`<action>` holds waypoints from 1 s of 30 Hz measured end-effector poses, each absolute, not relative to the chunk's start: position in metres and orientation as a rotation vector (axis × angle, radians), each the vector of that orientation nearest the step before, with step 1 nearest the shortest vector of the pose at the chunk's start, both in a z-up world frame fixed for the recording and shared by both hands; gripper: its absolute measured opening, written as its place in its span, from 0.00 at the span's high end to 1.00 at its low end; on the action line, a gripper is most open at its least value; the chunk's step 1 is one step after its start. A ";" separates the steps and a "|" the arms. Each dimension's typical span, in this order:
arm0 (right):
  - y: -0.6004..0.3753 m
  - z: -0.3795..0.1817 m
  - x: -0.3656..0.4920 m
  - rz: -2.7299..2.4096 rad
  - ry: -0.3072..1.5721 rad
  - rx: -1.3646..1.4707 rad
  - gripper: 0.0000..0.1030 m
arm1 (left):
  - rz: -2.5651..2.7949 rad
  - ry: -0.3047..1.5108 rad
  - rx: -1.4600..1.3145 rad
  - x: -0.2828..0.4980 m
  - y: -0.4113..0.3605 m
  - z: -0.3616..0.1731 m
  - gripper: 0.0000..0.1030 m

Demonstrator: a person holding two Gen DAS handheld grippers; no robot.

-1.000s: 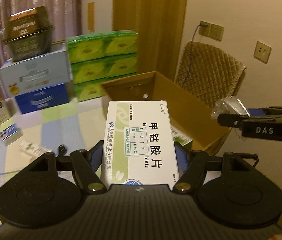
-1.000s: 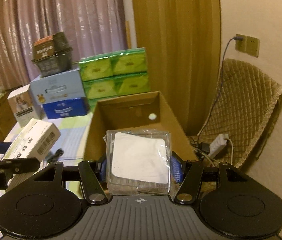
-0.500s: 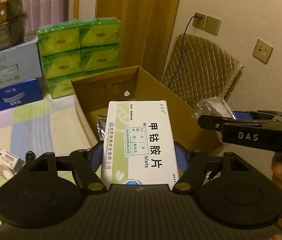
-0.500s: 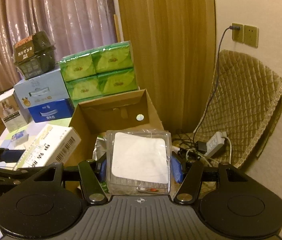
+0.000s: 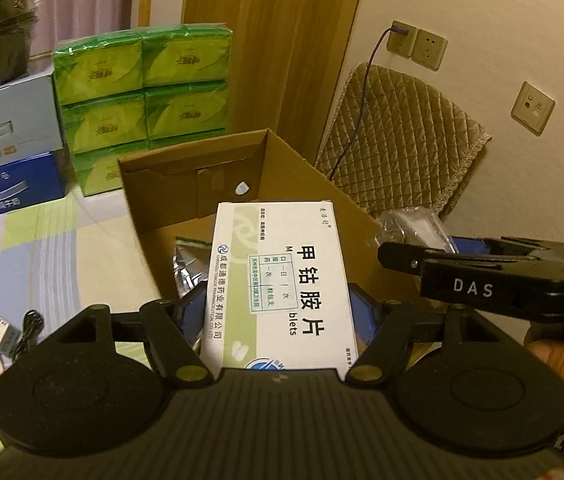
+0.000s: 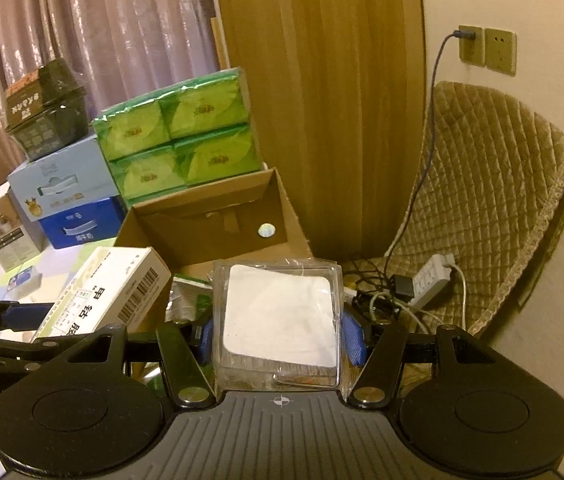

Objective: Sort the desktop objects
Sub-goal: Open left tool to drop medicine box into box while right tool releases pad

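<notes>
Curtains and stacked green tissue packs (image 6: 177, 136) back the open cardboard box (image 5: 306, 184) at frame centre. Left gripper (image 5: 282, 312) clamps the medicine box (image 5: 277, 280), right gripper (image 6: 277, 332) clamps a clear packet (image 6: 277, 316); both should lower past the rim before releasing.

Lit warmly and dimly. Backed by pleated mauve curtains (image 6: 93, 40), a wooden panel (image 6: 322, 100) and a cream wall (image 5: 482, 8) with sockets (image 5: 416, 49). Furnished with a quilted chair (image 6: 494, 184).
</notes>
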State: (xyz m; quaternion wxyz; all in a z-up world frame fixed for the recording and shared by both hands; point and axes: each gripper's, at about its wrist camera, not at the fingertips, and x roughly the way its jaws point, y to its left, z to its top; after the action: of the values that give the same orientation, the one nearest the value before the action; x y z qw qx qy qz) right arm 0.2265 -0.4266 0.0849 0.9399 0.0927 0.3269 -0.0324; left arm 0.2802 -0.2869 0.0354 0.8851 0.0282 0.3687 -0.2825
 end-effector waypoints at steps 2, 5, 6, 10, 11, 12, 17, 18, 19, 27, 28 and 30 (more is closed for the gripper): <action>-0.430 0.084 0.227 -0.074 0.668 0.194 0.45 | -0.588 0.770 0.054 0.284 -0.290 0.033 0.35; -0.435 0.082 0.227 -0.078 0.669 0.204 0.45 | -0.573 0.766 0.043 0.288 -0.289 0.029 0.26; -0.435 0.081 0.227 -0.077 0.669 0.205 0.45 | -0.570 0.762 0.042 0.287 -0.288 0.030 0.26; -0.434 0.079 0.227 -0.069 0.673 0.207 0.45 | -0.551 0.753 0.029 0.286 -0.276 0.030 0.26; -0.433 0.078 0.228 -0.064 0.674 0.209 0.45 | -0.547 0.750 0.026 0.286 -0.272 0.030 0.26; -0.432 0.078 0.228 -0.062 0.675 0.210 0.45 | -0.540 0.745 0.025 0.286 -0.268 0.031 0.26; -0.421 0.079 0.233 -0.040 0.673 0.214 0.45 | -0.521 0.731 0.019 0.284 -0.252 0.034 0.26; -0.419 0.079 0.235 -0.036 0.673 0.217 0.45 | -0.519 0.730 0.018 0.283 -0.249 0.035 0.26; -0.417 0.079 0.236 -0.029 0.671 0.223 0.45 | -0.515 0.730 0.021 0.283 -0.246 0.035 0.26; -0.410 0.090 0.236 -0.033 0.641 0.250 0.16 | -0.494 0.738 0.016 0.279 -0.220 0.032 0.25; -0.409 0.092 0.234 -0.032 0.639 0.249 0.16 | -0.492 0.739 0.014 0.278 -0.216 0.032 0.25; -0.404 0.098 0.230 -0.027 0.632 0.244 0.16 | -0.482 0.738 0.009 0.275 -0.206 0.032 0.24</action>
State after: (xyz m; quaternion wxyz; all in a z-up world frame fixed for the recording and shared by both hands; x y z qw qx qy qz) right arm 0.2303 -0.4045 0.0981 0.9431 0.1196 0.3099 -0.0134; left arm 0.2746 -0.2064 0.0324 0.9045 0.0043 0.3570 -0.2332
